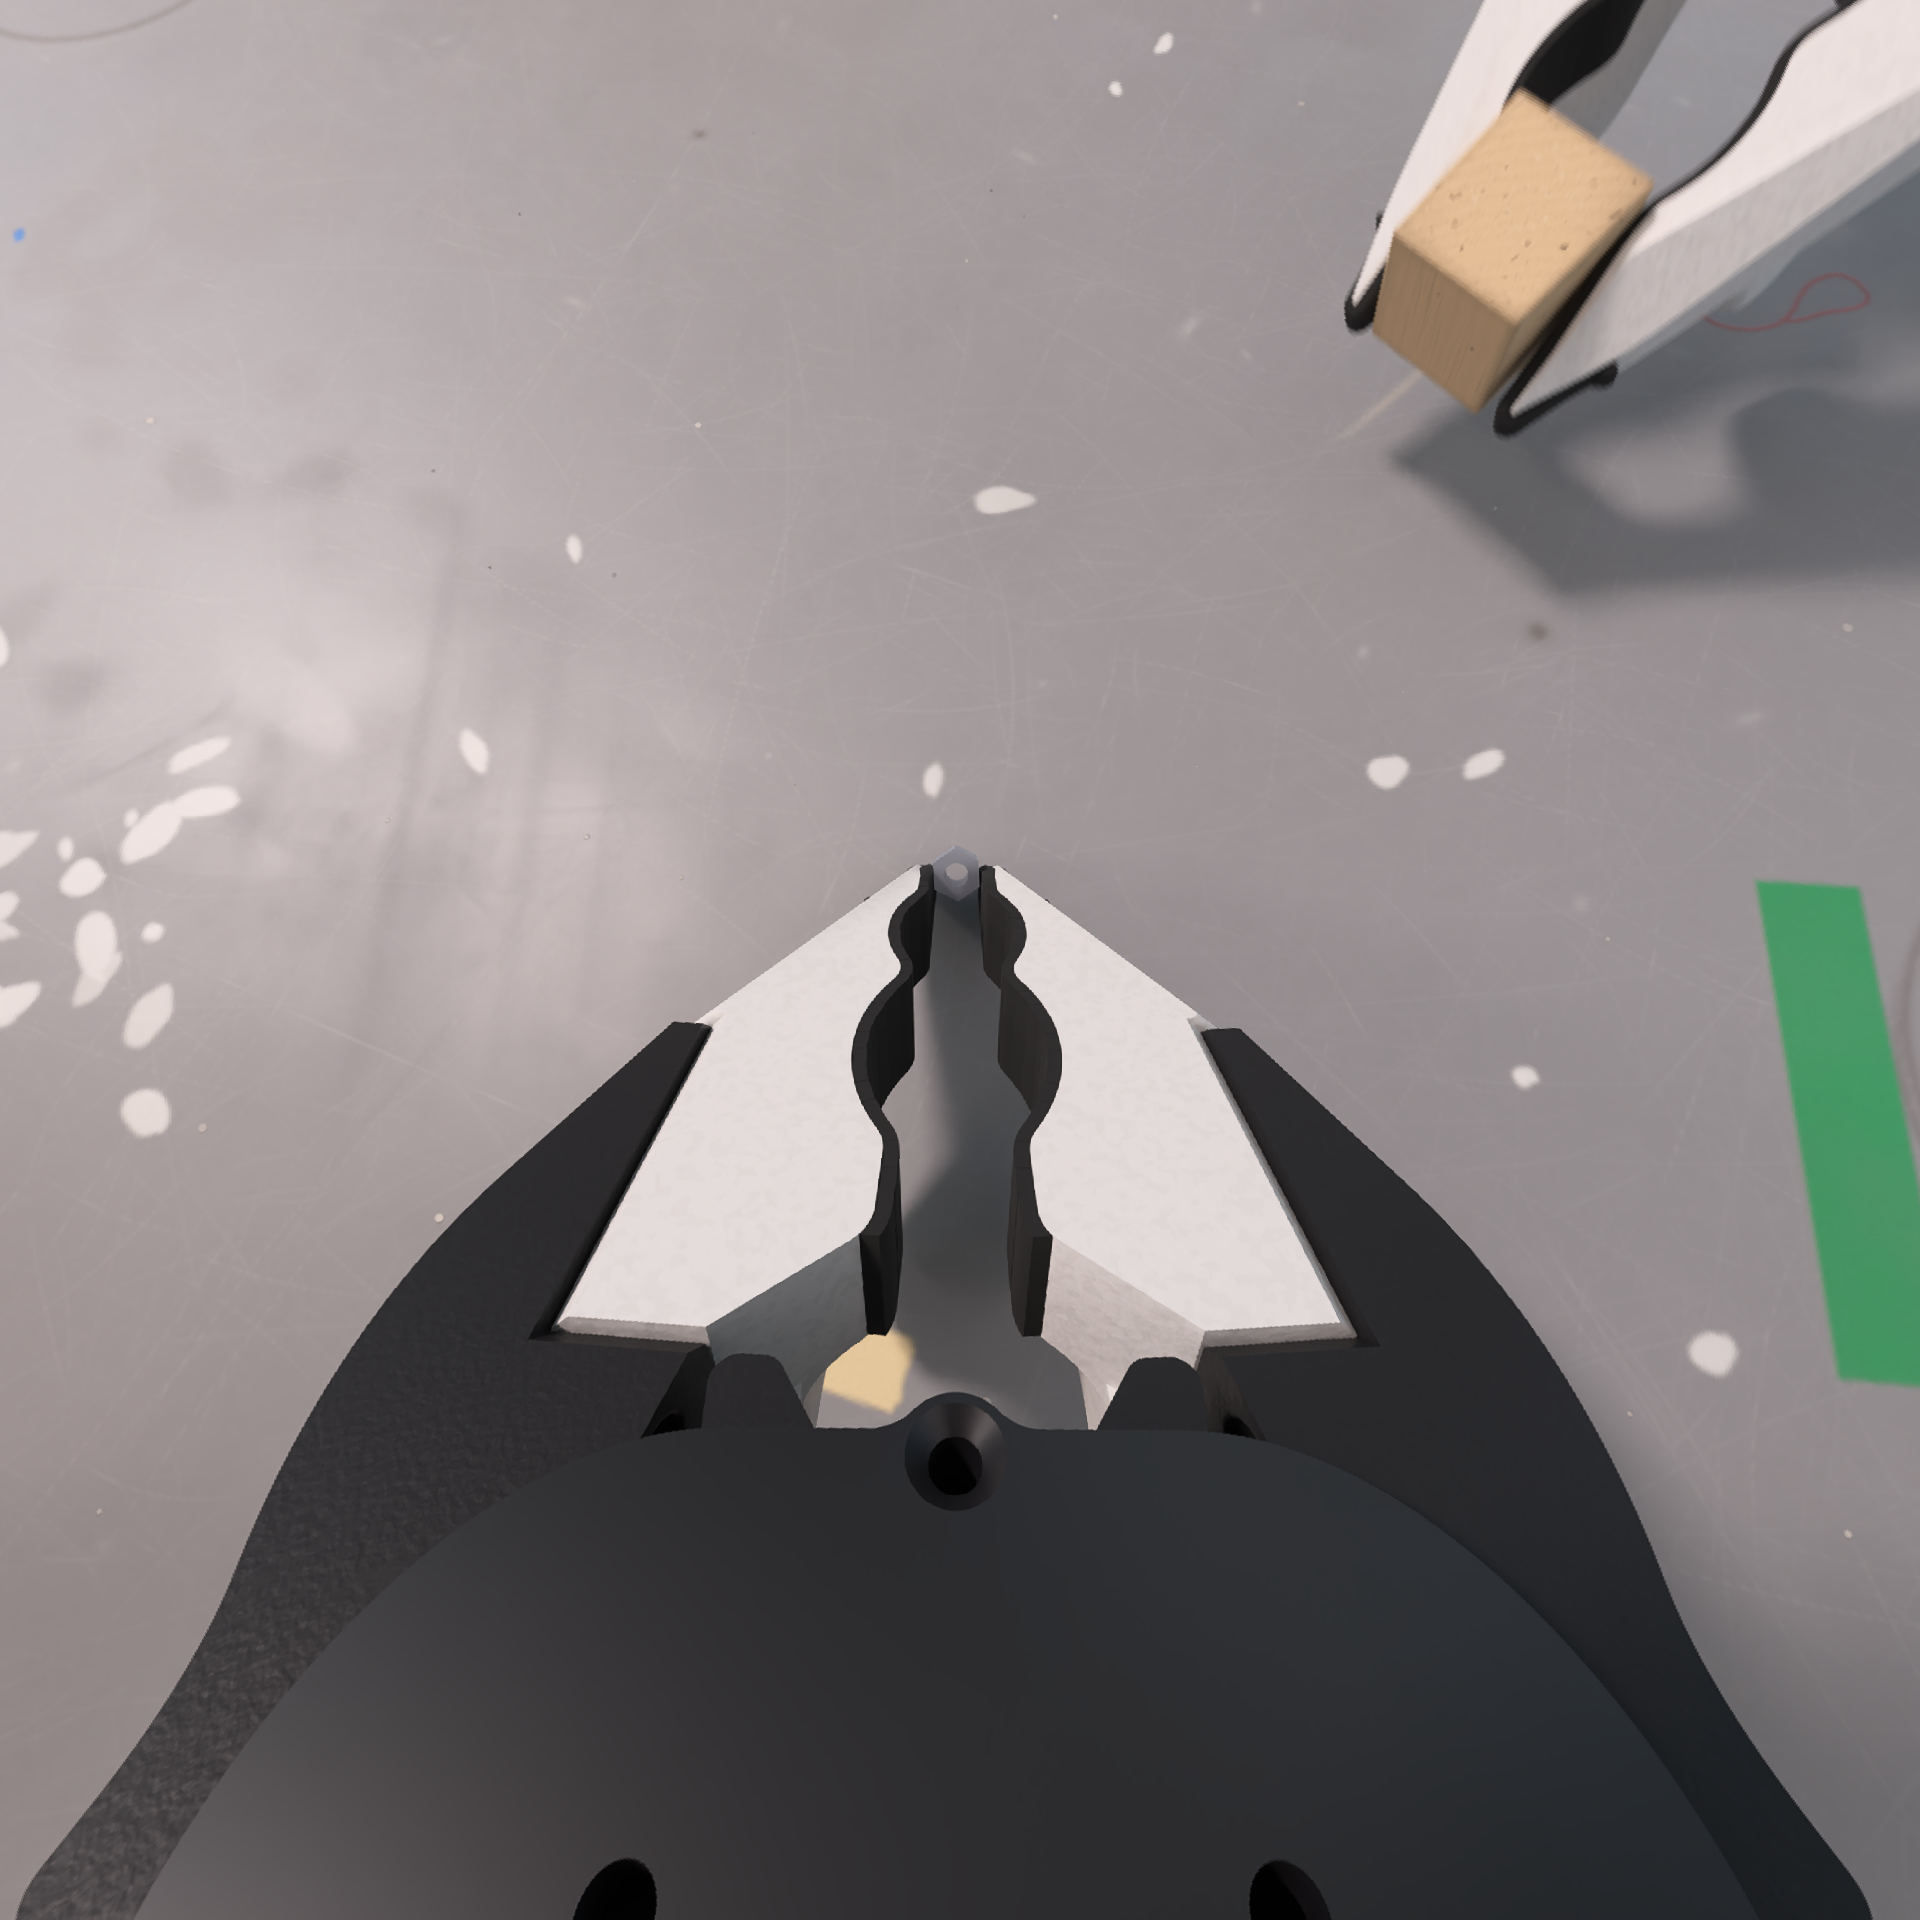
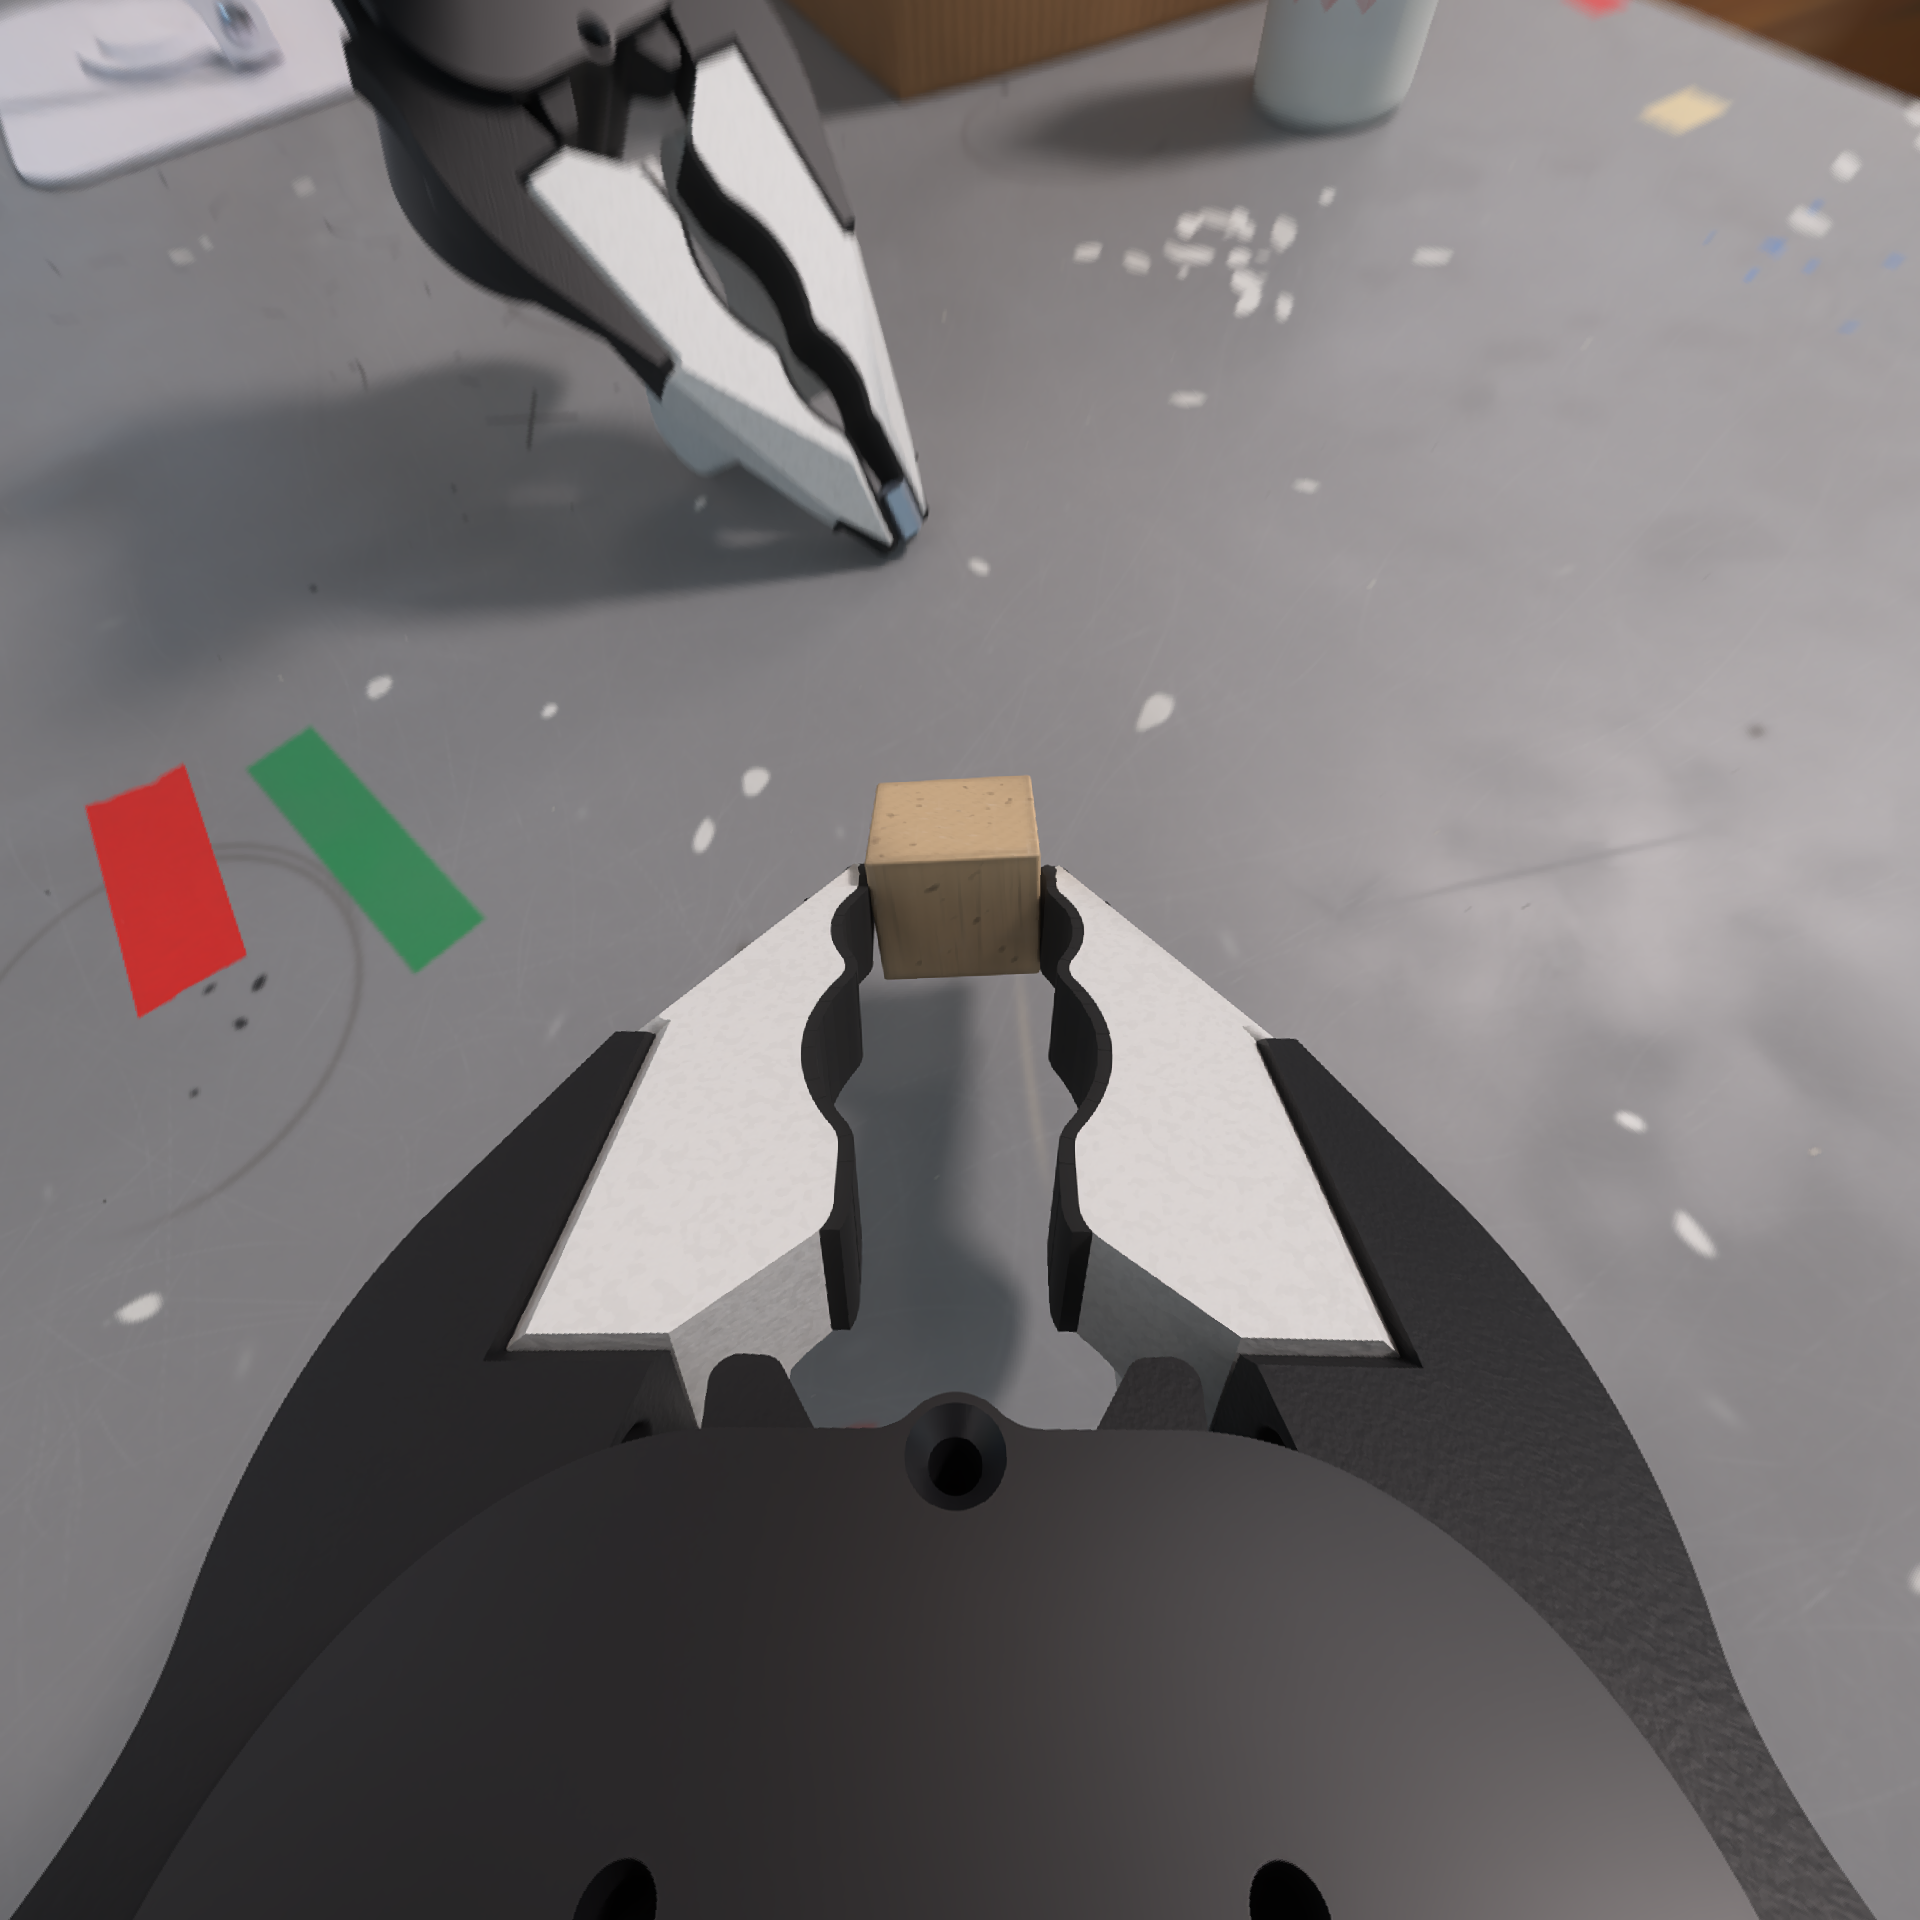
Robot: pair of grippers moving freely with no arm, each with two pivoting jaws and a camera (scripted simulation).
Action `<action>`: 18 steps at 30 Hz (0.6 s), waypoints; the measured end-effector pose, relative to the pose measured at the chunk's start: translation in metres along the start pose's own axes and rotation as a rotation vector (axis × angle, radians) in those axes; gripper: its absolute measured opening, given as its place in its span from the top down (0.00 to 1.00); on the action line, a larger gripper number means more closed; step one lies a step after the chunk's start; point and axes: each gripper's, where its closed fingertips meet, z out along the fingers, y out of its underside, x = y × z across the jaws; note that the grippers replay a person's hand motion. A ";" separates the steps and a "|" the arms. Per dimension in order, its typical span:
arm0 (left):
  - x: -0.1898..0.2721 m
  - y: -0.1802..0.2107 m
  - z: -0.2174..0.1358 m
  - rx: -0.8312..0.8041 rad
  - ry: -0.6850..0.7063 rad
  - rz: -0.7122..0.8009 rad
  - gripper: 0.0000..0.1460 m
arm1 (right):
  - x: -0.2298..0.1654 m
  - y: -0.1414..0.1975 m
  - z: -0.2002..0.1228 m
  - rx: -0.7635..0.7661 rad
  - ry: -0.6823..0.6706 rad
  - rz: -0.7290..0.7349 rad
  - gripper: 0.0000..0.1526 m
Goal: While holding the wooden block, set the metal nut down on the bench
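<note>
My left gripper [image 1: 956,878] is shut on a small grey metal nut [image 1: 956,871], pinched at its very fingertips. In the right wrist view the left gripper [image 2: 902,525] points steeply down, and the nut [image 2: 902,509] sits just at the grey bench [image 2: 1351,675]; whether it touches I cannot tell. My right gripper [image 2: 956,894] is shut on a light wooden block [image 2: 956,883] and holds it above the bench. In the left wrist view the right gripper [image 1: 1455,343] with the block [image 1: 1507,249] hangs at the upper right.
A green tape strip [image 2: 364,847] and a red tape strip [image 2: 166,888] lie on the bench at the left; the green tape strip [image 1: 1839,1132] also shows in the left wrist view. A white cup [image 2: 1335,57], a wooden box [image 2: 987,42] and a white tray [image 2: 135,104] stand at the far edge.
</note>
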 end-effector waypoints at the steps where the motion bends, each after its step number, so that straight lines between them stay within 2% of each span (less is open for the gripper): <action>1: 0.000 0.000 0.000 -0.001 0.001 -0.001 0.95 | -0.003 0.005 0.002 -0.028 0.003 0.002 0.79; 6: 0.000 0.000 0.000 -0.003 0.013 -0.013 0.95 | -0.010 0.024 0.008 -0.117 0.056 -0.023 0.79; 18: 0.001 0.000 0.000 -0.009 0.052 -0.042 0.95 | -0.015 0.021 0.001 -0.045 0.036 -0.005 0.79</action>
